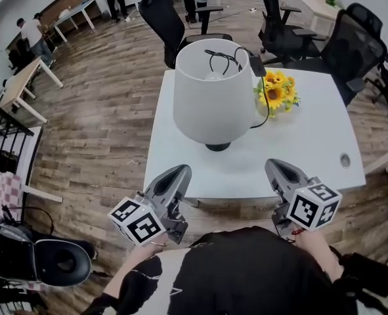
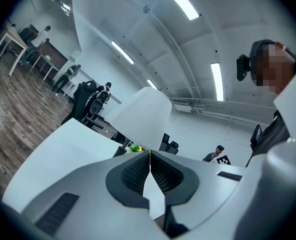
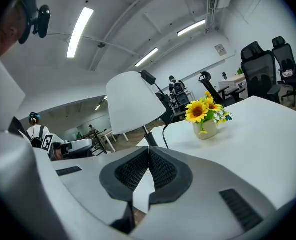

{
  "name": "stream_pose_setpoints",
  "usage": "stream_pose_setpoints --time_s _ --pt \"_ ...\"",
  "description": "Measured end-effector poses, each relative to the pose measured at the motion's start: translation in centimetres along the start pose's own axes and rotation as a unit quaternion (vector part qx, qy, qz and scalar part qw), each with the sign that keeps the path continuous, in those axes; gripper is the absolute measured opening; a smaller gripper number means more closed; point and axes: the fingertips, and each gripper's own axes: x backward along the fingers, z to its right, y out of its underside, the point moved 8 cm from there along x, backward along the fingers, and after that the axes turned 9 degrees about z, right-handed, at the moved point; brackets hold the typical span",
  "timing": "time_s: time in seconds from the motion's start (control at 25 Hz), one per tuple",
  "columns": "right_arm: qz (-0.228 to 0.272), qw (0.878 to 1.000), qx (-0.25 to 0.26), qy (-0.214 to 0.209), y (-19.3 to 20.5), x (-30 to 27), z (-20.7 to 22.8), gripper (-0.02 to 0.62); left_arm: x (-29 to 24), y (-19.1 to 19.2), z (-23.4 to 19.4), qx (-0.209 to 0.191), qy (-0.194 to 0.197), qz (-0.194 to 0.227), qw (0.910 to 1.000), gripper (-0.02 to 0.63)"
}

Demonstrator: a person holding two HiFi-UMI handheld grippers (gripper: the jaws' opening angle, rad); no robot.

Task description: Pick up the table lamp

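White surface [image 1: 312, 143] on wood floor [image 1: 102, 97], chairs [image 1: 161, 18] beyond far edge. Lamp [image 1: 210, 97] upright near middle, cord [image 1: 267, 104] hanging from shade; sunflowers [image 1: 277, 90] just beside, toward right edge. Left tongs [image 1: 180, 171] and right tongs [image 1: 276, 166] clenched, empty, at near edge, apart from lamp.

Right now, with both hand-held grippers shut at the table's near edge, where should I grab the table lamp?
Probably the thin dark stem under the lampshade, coming in low from the near side: the shade looks too wide for the jaws, and the cord and sunflowers crowd its right.
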Motion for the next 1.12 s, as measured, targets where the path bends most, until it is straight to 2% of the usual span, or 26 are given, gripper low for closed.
stream_pose_setpoints --time_s 0.2,0.36,0.4,0.52,0.64,0.72,0.8,0.92,1.04,1.12 --pt "-0.014 1.000 0.003 0.007 0.8 -0.6 -0.6 0.015 -0.7 0.1 -1.3 0.017 0.013 0.004 0.9998 0.015" --pt "-0.025 1.000 0.006 0.012 0.8 -1.0 -0.5 0.015 -1.5 0.6 -2.2 0.064 0.021 0.010 0.9977 0.018" --pt "-0.026 1.000 0.007 0.012 0.7 -1.1 -0.5 0.015 -1.7 0.7 -2.3 0.075 0.023 0.012 0.9968 0.026" --pt "-0.027 0.999 0.015 0.011 0.0 -1.6 -0.1 0.015 -2.3 0.7 -2.5 0.085 0.024 0.012 0.9960 0.132" --pt "-0.024 1.000 0.014 0.006 -1.0 -2.6 0.2 0.015 -3.0 0.7 -2.8 0.100 0.026 0.015 0.9946 0.132" --pt "-0.025 0.999 0.021 0.002 -1.5 -3.1 0.2 0.015 -3.6 0.9 -3.3 0.125 0.030 0.020 0.9915 0.140" --pt "-0.029 0.999 0.025 -0.001 -1.5 -3.4 0.2 0.015 -4.0 1.0 -3.9 0.151 0.032 0.032 0.9875 0.175" --pt "-0.033 0.999 0.023 0.001 -1.3 -3.6 0.5 0.015 -4.5 1.0 -4.3 0.184 0.052 0.050 0.9802 0.207" --pt "-0.034 0.999 0.023 0.004 -1.5 -3.6 0.7 0.015 -5.4 0.8 -4.4 0.217 0.070 0.068 0.9714 0.210" --pt "-0.036 0.999 0.024 0.005 -1.6 -3.6 0.9 0.015 -5.9 0.9 -4.6 0.225 0.074 0.071 0.9689 0.210"
